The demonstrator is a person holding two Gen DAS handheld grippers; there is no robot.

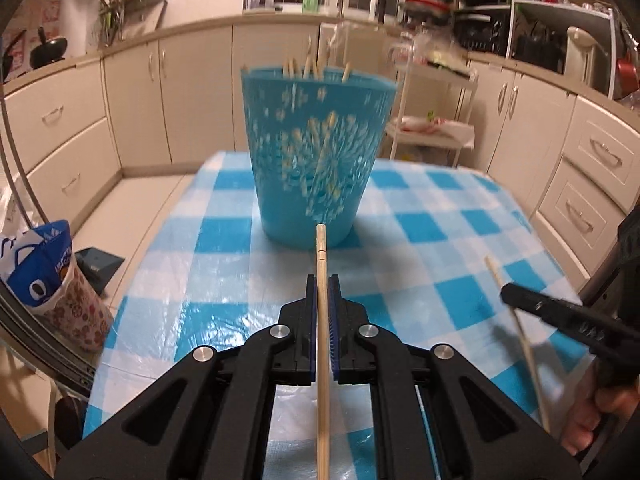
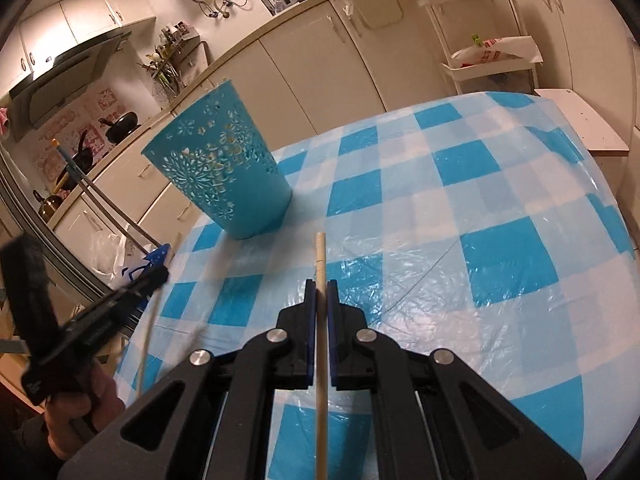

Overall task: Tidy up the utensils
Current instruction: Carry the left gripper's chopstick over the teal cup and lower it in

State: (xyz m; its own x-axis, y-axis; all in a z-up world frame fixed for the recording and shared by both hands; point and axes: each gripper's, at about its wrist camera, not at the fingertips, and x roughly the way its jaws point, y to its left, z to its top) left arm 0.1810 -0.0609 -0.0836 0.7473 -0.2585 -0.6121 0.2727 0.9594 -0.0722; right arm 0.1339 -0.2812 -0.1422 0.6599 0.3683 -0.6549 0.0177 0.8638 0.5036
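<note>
- We see a table under a blue-and-white checked cloth.
- Behind it we find cream kitchen cabinets.
- A white shelf trolley stands beside them.

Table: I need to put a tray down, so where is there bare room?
The checked table is bare to the right of the blue basket, out to its far and right edges. The near-left side is busier, by the basket and the left tool.

left hand-held gripper: black angular arms, blue ribbed pads, silver round screws.
right hand-held gripper: same build; pale lettering along its side.
</note>
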